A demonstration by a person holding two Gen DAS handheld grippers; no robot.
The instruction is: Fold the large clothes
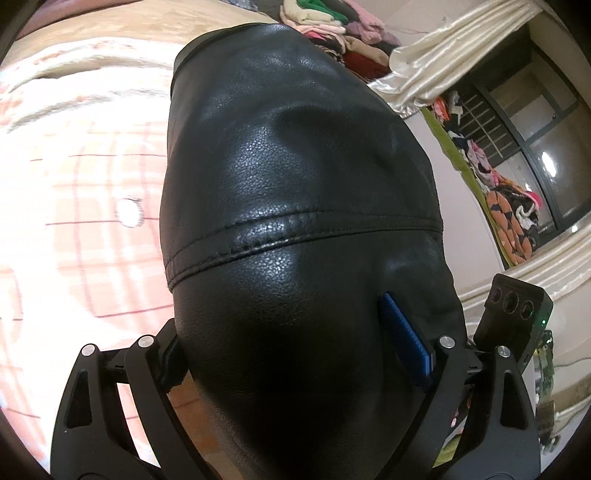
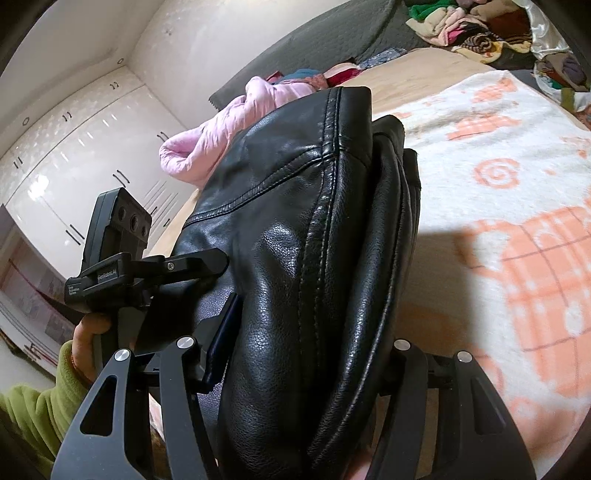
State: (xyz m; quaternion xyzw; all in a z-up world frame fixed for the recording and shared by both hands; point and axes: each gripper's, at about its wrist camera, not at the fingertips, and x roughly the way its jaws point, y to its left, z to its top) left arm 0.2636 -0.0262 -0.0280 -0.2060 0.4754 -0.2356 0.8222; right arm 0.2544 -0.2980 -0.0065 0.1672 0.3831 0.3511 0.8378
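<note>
A black leather jacket [image 1: 295, 184] fills the left wrist view and hangs above a white and orange patterned blanket [image 1: 74, 166] on the bed. My left gripper [image 1: 291, 354] is shut on a thick fold of the jacket; its blue pad [image 1: 406, 339] presses the leather. In the right wrist view the same jacket [image 2: 314, 240] is bunched in folds, and my right gripper [image 2: 306, 354] is shut on it. The left gripper [image 2: 207, 266] also shows there, clamped on the jacket's left side.
A pink padded garment [image 2: 229, 122] lies on the bed behind the jacket. Piles of clothes [image 1: 332, 26] sit at the far end of the bed [image 2: 388, 70]. White wardrobes [image 2: 74, 147] stand to the left, and cream curtains [image 1: 461, 48] and a window to the right.
</note>
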